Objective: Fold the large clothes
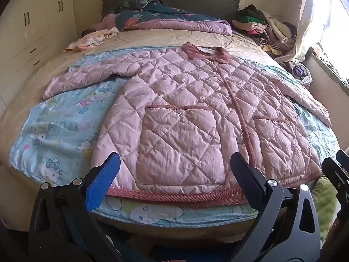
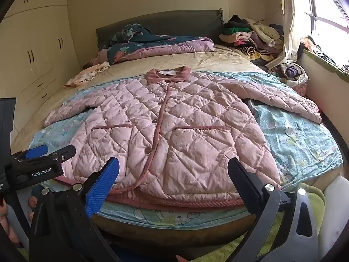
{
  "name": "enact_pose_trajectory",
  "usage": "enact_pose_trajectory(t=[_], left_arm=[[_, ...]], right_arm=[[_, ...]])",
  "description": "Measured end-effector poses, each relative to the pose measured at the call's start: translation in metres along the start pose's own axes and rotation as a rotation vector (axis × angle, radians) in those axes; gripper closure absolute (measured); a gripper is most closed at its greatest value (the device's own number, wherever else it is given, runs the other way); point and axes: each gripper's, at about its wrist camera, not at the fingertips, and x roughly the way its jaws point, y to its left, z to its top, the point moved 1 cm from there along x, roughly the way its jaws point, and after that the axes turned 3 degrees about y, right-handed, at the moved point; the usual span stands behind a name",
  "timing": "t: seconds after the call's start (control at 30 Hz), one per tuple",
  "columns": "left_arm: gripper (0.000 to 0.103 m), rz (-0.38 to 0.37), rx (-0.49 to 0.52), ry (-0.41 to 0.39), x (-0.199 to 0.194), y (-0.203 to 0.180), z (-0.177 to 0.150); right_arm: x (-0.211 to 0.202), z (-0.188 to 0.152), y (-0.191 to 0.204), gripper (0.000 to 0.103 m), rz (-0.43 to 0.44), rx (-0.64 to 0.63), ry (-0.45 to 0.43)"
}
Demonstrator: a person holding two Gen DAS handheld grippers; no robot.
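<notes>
**Ana:** Ahead of the left gripper (image 1: 174,170), in its own wrist view, what lay there?

**Ben:** A pink quilted jacket (image 1: 185,109), spread flat and face up on a light blue cartoon-cat sheet (image 1: 59,131) over the bed (image 1: 152,39). Its hem sat just beyond the fingertips, the near pocket between them. The jaws stood wide apart and held nothing.

**Ana:** Any writing?

**Ben:** A white label (image 1: 206,49) lay inside the collar, far beyond the claw, too small to read. Left of the claw were cream cupboards (image 1: 32,28); far ahead to the right, a heap of clothes (image 1: 266,30).

**Ana:** And from the right wrist?

**Ben:** The right gripper (image 2: 174,170) was also spread wide and empty, its tips just short of the jacket (image 2: 174,120) hem. The buttoned front ran forward from between the fingers, and one sleeve stretched off to the right.

**Ana:** Anything legible there?

**Ben:** Yes. To the left of that claw the left gripper (image 2: 51,150) showed, its black body printed "GenRobot.AI". The collar label (image 2: 168,72) remained unreadable.
</notes>
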Motion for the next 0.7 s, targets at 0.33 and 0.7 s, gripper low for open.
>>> enact_pose_trajectory(t=[0.33, 0.7], left_arm=[[0.008, -0.001, 0.000, -0.002, -0.0001, 0.0000, 0.0000], [0.008, 0.000, 0.000, -0.005, 0.0000, -0.0003, 0.0000]], right_arm=[[0.0022, -0.0020, -0.0006, 0.004, 0.015, 0.021, 0.003], [-0.0022, -0.0007, 0.0004, 0.004, 0.021, 0.015, 0.003]])
